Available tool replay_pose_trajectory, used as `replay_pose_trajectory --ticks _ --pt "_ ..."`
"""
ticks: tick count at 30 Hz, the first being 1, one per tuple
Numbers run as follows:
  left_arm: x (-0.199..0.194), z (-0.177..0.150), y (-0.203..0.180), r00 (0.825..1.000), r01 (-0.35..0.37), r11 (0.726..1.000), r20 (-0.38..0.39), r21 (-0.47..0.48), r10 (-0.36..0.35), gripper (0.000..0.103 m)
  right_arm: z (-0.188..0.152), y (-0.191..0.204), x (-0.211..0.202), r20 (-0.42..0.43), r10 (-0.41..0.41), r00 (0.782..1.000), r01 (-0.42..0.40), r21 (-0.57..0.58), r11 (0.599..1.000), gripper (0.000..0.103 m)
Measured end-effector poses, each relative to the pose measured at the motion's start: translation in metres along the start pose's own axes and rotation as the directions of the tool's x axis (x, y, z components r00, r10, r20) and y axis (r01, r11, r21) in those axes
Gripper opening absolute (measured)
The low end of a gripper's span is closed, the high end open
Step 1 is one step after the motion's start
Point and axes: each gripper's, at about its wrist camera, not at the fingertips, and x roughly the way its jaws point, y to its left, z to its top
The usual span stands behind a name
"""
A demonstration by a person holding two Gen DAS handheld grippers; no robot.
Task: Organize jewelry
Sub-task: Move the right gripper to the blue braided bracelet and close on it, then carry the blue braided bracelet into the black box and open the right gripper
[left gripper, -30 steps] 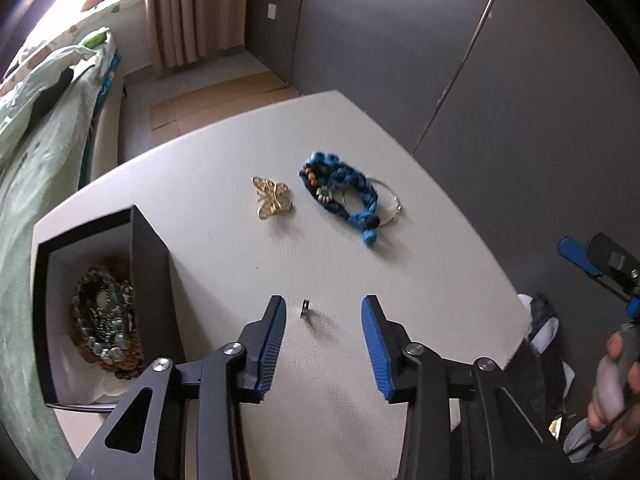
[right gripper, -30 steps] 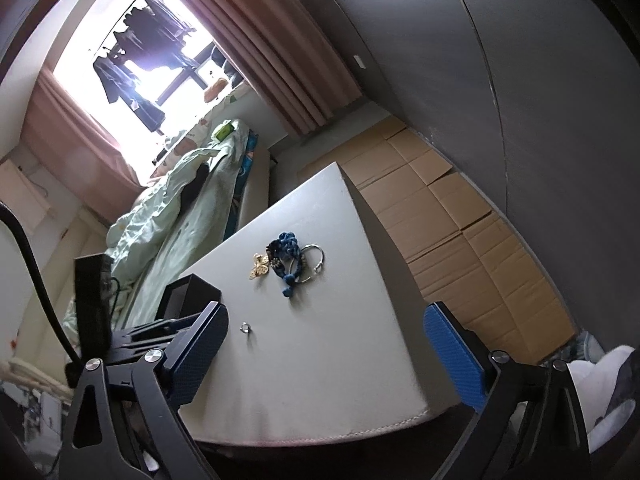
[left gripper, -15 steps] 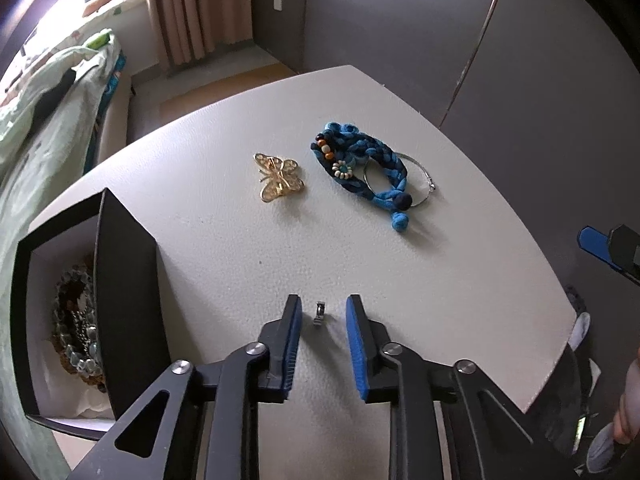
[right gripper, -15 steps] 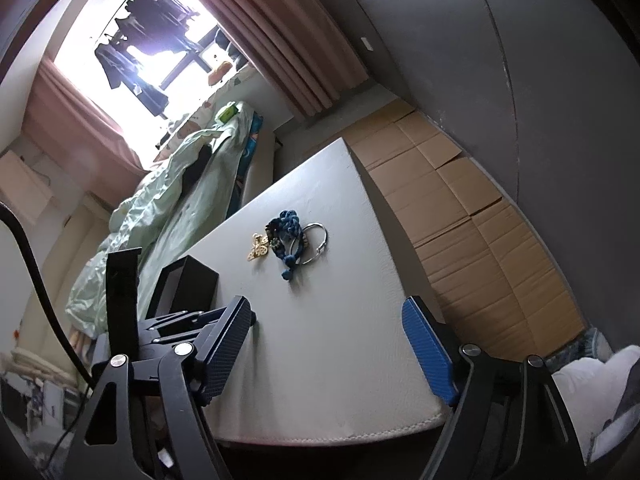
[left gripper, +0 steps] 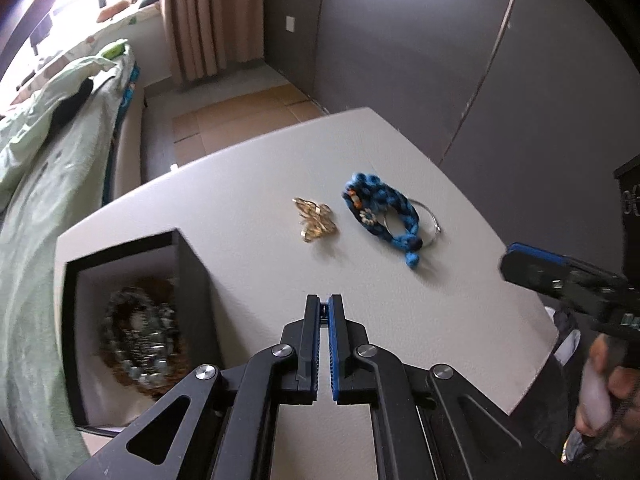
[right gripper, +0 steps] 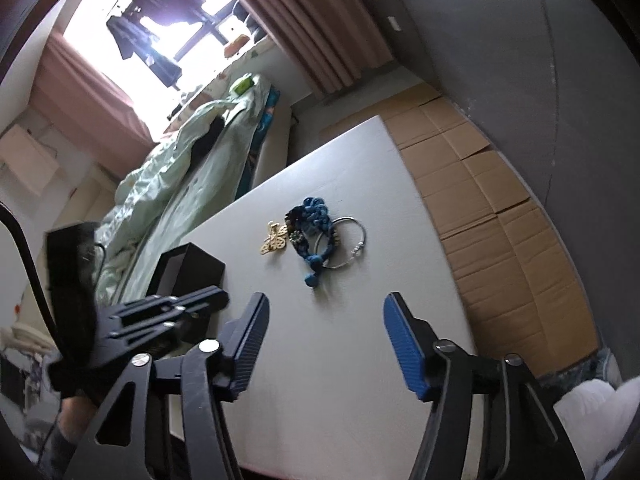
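Two grippers: left gripper [left gripper: 324, 307] pinched nearly closed beside black box [left gripper: 188, 280], held item indiscernible; right gripper [right gripper: 324, 320] wide open, empty, near blue bracelet [right gripper: 314, 232].

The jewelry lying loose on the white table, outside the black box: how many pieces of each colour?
Gold: 1, the butterfly piece
Blue: 1, the braided bracelet
Silver: 1, the thin bangle partly under the bracelet
Total: 3
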Motion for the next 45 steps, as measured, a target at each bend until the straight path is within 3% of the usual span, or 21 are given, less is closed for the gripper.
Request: replay_pose_trajectory --ticks 6,15,23,25,26,40,41,43,45 --pt "-0.017 0.001 0.017 1.0 0.004 0.999 0.029 -0.048 -0.002 0.004 0.014 0.019 0.019 -0.022 -0.009 1.0 0.007 -0.08 0.997 0.048" --pt "-0.039 -0.001 0.042 0.997 -0.005 0.993 0.07 -0.115 0.013 0.004 0.042 0.039 0.052 -0.07 -0.089 0.994 0.071 -0.224 0.972 0.042" --pt "-0.053 0.001 0.071 0.996 -0.015 0.986 0.088 -0.166 0.03 0.004 0.05 0.037 0.094 -0.144 -0.211 0.967 0.161 -0.299 0.941 0.039" --pt "-0.056 0.002 0.083 0.995 -0.018 0.983 0.089 -0.184 0.035 0.004 0.05 0.039 0.097 -0.135 -0.238 0.962 0.184 -0.325 0.928 0.024" --pt "-0.057 0.002 0.087 0.995 -0.015 0.981 0.09 -0.196 0.033 0.004 0.05 0.04 0.099 -0.149 -0.251 0.957 0.19 -0.332 0.924 0.011" --pt "-0.057 0.012 0.119 0.997 0.027 0.958 0.079 -0.285 -0.005 0.006 0.066 0.091 0.05 -0.054 -0.156 0.986 0.127 -0.359 0.925 0.011" --pt "-0.056 0.012 0.121 0.998 0.029 0.956 0.068 -0.292 -0.009 0.011 0.067 0.095 0.046 -0.049 -0.147 0.988 0.119 -0.361 0.925 0.011" --pt "-0.053 0.01 0.126 0.998 0.056 0.947 0.053 -0.317 -0.042 0.031 0.068 0.107 0.039 -0.04 -0.121 0.992 0.098 -0.368 0.925 0.011" --pt "-0.058 0.006 0.13 0.996 0.068 0.94 0.083 -0.333 -0.043 0.064 0.069 0.12 0.034 -0.038 -0.096 0.995 0.075 -0.374 0.924 0.011"
